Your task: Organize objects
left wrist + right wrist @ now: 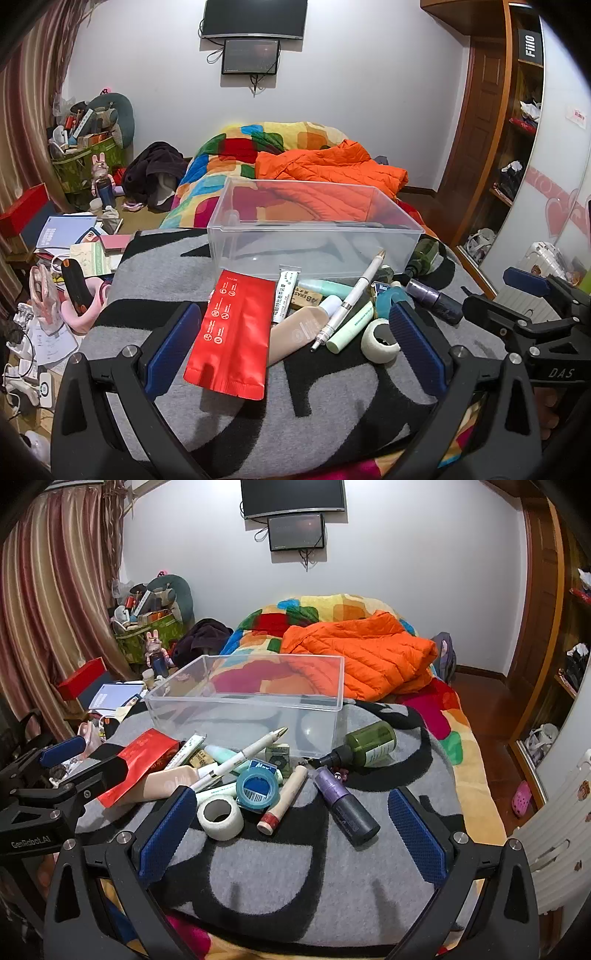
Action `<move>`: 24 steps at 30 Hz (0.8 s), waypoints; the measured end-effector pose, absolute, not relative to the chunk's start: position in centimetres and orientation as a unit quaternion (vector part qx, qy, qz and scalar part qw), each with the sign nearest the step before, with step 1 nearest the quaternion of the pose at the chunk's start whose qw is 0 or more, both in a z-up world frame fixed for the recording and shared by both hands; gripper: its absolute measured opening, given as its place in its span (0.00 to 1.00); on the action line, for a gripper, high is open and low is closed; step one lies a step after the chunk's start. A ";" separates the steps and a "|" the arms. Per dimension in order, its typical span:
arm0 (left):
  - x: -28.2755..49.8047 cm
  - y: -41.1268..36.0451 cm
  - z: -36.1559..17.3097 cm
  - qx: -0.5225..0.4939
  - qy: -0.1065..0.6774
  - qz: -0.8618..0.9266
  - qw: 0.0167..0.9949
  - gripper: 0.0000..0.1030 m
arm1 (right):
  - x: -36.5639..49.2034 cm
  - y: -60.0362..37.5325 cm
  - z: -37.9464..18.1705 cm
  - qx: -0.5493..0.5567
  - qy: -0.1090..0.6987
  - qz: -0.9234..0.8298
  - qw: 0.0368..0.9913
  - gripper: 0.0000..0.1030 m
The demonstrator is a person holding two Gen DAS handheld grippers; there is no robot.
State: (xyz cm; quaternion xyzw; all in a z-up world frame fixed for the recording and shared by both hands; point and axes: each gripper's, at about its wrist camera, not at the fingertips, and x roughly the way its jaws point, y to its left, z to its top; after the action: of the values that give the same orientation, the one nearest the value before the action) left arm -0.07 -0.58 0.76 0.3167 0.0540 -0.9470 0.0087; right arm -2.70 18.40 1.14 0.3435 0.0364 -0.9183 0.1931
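A clear plastic bin (314,236) (247,705) stands empty on a grey-and-black blanket (258,424) (280,878). In front of it lies a pile: a red pouch (231,336) (138,764), a beige tube (295,328), a white pen (351,299) (243,758), a white tape roll (380,341) (220,818), a blue tape roll (257,786), a purple bottle (347,806) (436,301) and a green bottle (365,746). My left gripper (295,347) is open around the red pouch and tubes, holding nothing. My right gripper (291,834) is open, just short of the purple bottle.
An orange jacket (325,170) (362,653) and a colourful quilt (236,147) lie behind the bin. Cluttered papers and boxes (74,240) sit left of the bed. A wooden wardrobe (517,147) stands to the right.
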 end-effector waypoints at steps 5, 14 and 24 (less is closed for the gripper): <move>0.0 -0.6 0.7 0.316 0.055 -0.947 0.006 1.00 | -2.7 18.4 1.1 0.343 0.035 -0.918 0.193 1.00; 0.1 -0.6 0.7 0.315 0.055 -0.948 0.009 1.00 | -2.8 18.4 1.0 0.346 0.036 -0.918 0.192 1.00; -0.1 -0.8 0.6 0.318 0.059 -0.946 0.010 1.00 | -2.8 18.2 0.8 0.349 0.040 -0.916 0.195 1.00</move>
State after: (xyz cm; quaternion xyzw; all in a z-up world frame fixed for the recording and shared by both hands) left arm -0.05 -0.76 0.57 0.3185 0.0590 -0.9460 0.0101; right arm -2.78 18.15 0.84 0.3487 0.0400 -0.9159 0.1949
